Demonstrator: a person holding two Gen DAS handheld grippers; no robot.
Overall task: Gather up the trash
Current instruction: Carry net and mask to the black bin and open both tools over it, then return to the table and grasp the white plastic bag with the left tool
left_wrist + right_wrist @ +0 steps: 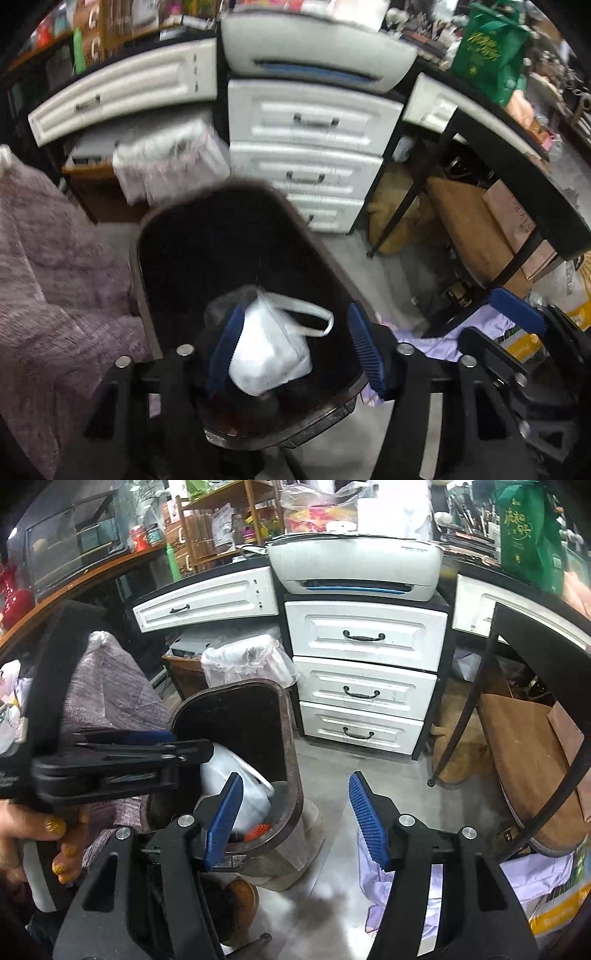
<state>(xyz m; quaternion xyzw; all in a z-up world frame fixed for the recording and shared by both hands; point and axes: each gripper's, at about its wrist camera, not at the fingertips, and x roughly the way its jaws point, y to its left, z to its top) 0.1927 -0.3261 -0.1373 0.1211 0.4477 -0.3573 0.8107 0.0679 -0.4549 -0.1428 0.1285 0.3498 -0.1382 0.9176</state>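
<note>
Left wrist: one mask (pixel 267 350), one bin (pixel 147 295).

The green bag (pixel 526 535) carries gold Chinese characters, too distorted to read with certainty. Small dark lettering on the printer (pixel 356 566) is illegible.

Dark brown plastic trash bin (pixel 291 738), dull scuffed rim. White crumpled plastic bag (pixel 269 354) inside, slightly glossy. Blue ribbed rubbery gripper pads (pixel 365 819), matt black plastic frames. White panelled drawers (pixel 365 635), semi-gloss. Mauve knitted cloth (pixel 55 288), rough. Grey floor (pixel 332 775), smooth, faint sheen.
</note>
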